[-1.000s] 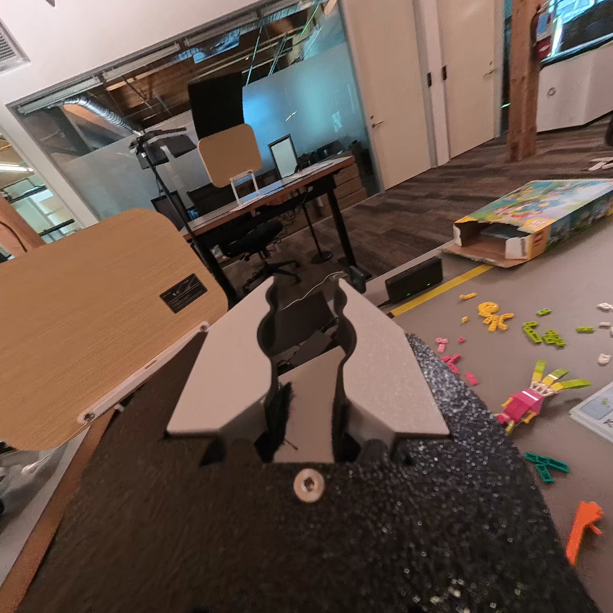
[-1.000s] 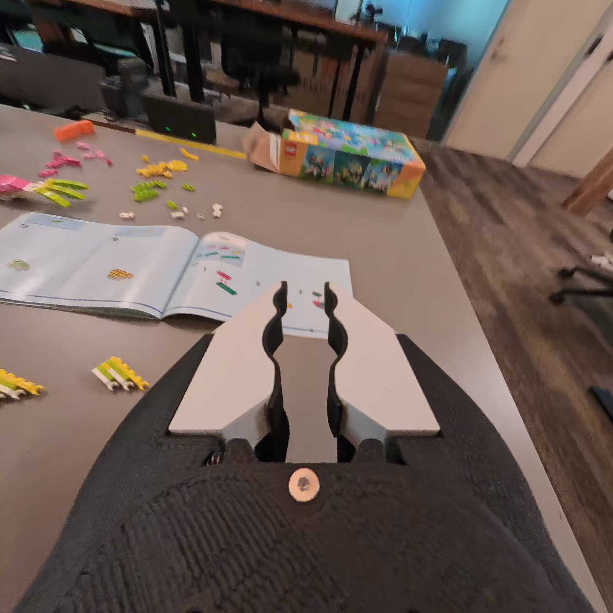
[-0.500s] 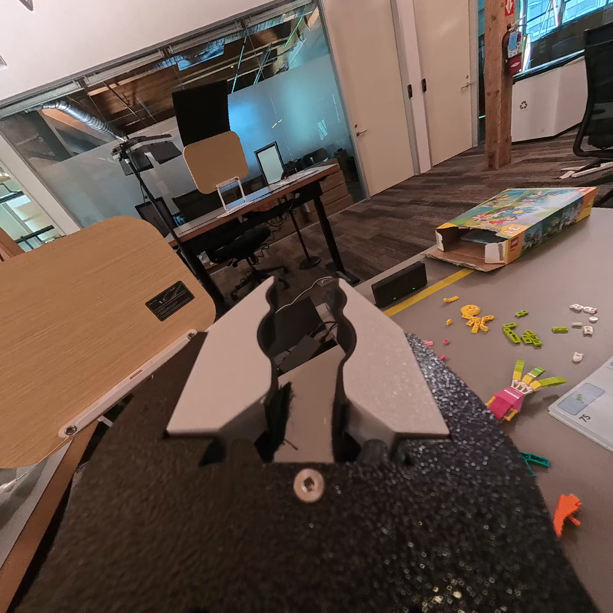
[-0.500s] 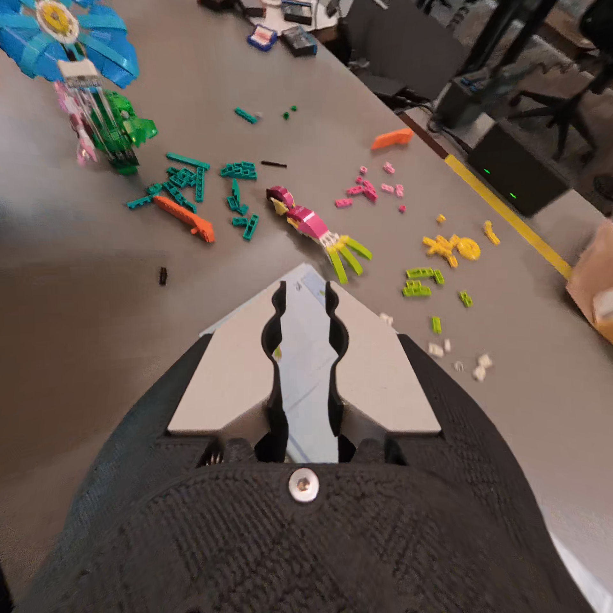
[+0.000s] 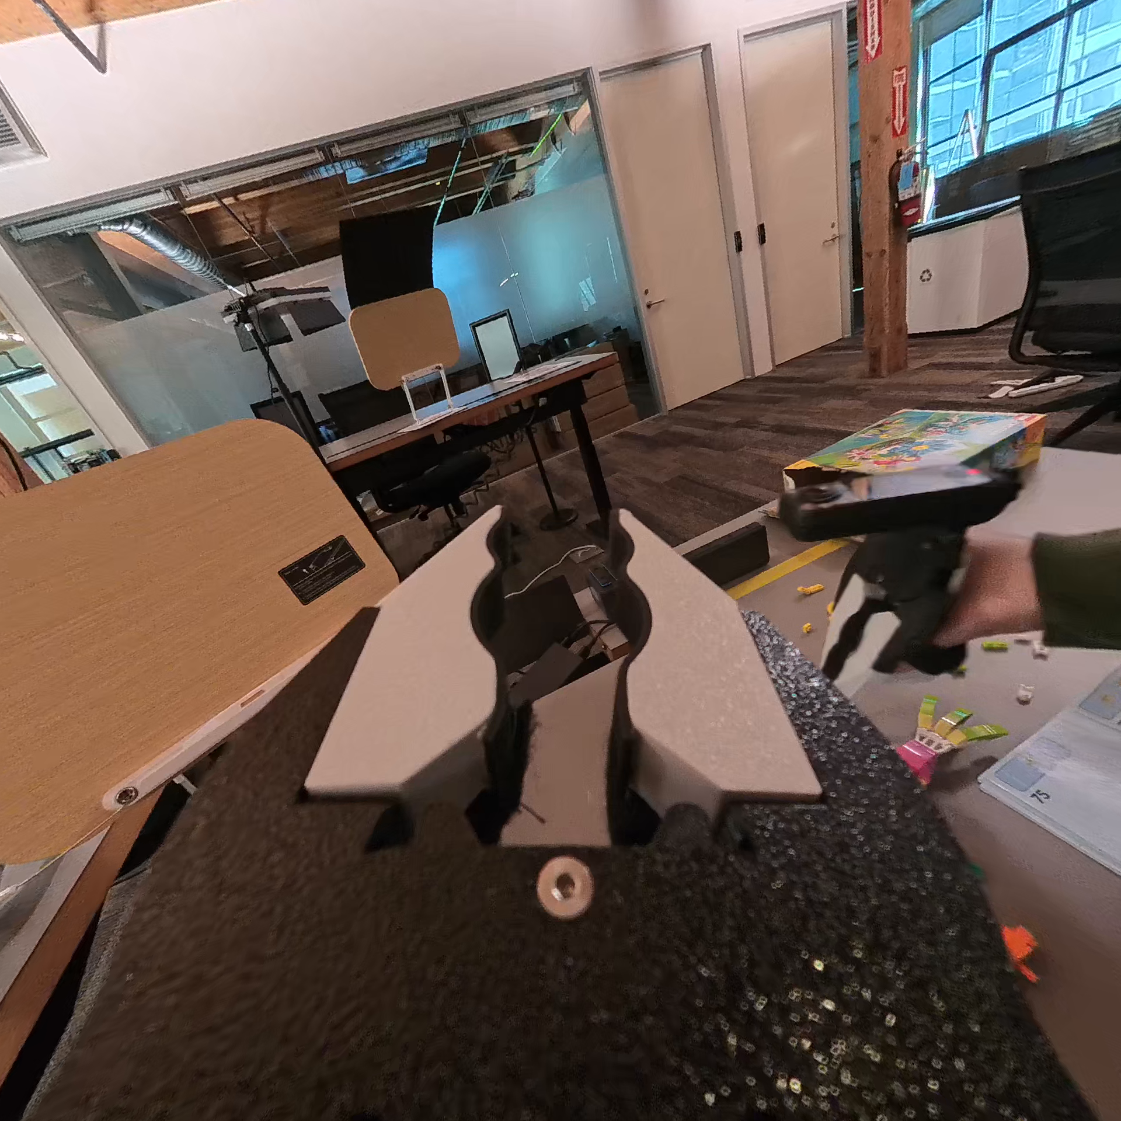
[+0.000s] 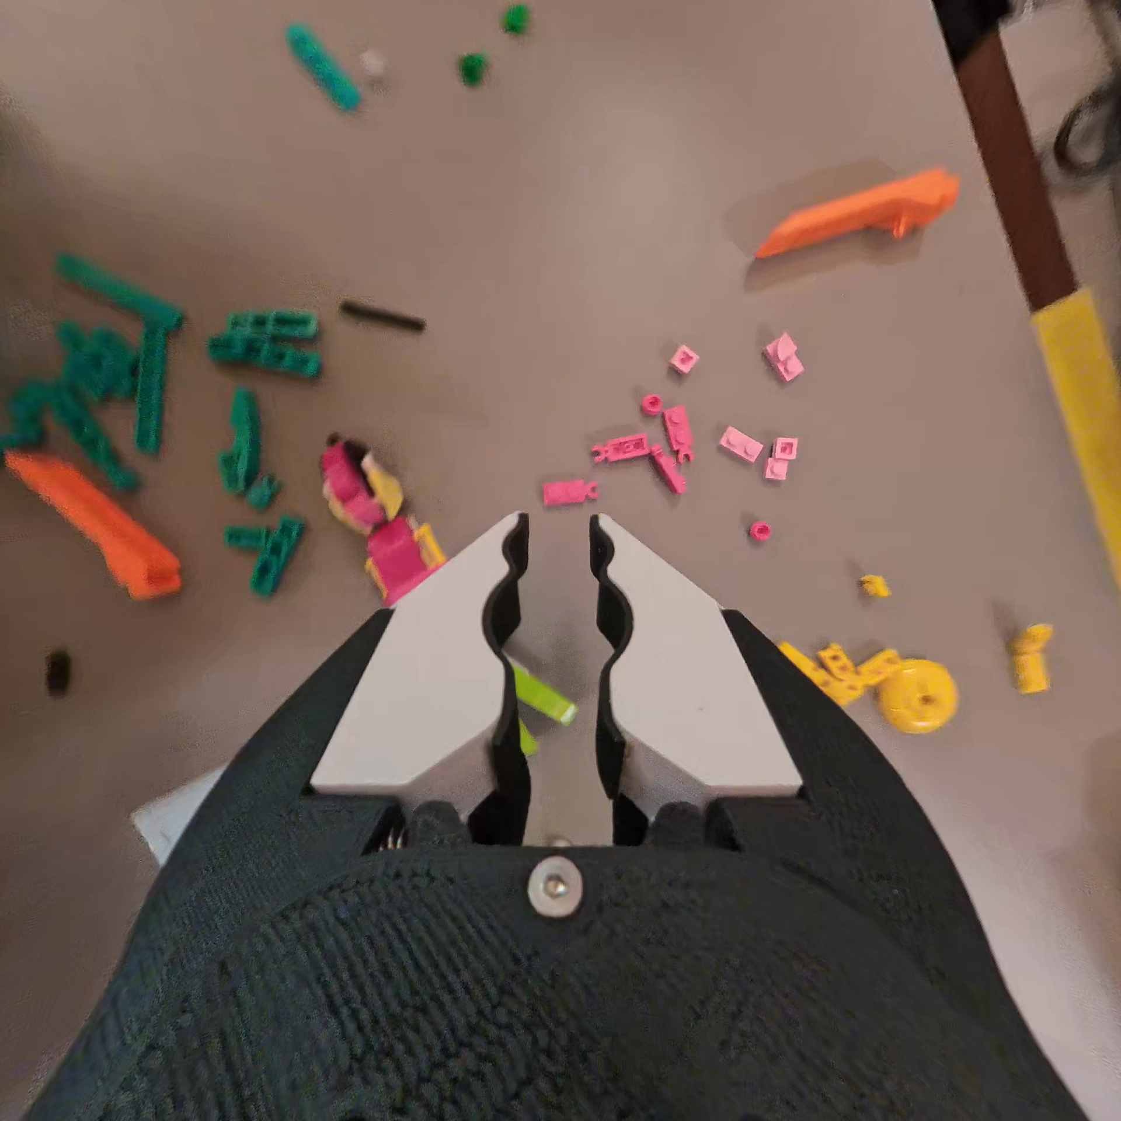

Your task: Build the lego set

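Left gripper (image 5: 558,540) is spread apart, empty, aimed past the table edge, loose bricks off to its right. Right gripper (image 6: 558,521) hovers parted and empty over the grey table (image 6: 546,182): green pieces (image 6: 151,364) to its left, the pink-and-yellow assembly (image 6: 376,509) just beside its left finger, pink pieces (image 6: 673,437) just ahead, yellow pieces (image 6: 910,685) to its right.

Printed booklet (image 5: 1055,782), black sticker (image 5: 321,569).

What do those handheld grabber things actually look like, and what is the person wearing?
Each gripper, left and right, has a rough, grainy black plastic body with a silver screw near the middle. Two pale grey wedge-shaped fingers stick forward, their inner edges lined with wavy black pads. No cables are visible. The person's hand comes out of a dark olive sleeve.
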`<act>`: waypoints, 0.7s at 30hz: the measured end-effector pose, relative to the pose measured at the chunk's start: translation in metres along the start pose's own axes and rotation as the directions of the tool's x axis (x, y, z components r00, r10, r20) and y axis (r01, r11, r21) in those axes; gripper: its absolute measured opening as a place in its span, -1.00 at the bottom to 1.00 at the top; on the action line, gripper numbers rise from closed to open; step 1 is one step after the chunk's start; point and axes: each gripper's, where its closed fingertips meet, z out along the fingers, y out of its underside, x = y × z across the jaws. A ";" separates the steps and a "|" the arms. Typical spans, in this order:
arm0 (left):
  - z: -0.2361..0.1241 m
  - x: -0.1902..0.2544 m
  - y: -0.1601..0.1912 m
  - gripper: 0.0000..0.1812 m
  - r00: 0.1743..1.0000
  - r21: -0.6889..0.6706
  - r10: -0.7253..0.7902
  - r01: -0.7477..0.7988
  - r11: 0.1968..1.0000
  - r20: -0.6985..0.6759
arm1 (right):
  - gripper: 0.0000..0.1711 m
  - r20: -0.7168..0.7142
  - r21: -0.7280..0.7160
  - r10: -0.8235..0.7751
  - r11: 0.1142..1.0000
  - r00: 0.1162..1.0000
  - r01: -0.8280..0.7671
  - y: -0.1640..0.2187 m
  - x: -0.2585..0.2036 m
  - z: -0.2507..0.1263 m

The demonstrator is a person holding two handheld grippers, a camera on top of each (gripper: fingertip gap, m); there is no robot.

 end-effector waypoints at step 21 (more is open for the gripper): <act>-0.002 0.003 -0.001 -0.67 1.000 -0.005 0.010 -0.010 1.000 -0.007 | -0.96 -0.169 0.009 0.033 0.999 0.985 -0.032 -0.004 -0.001 -0.026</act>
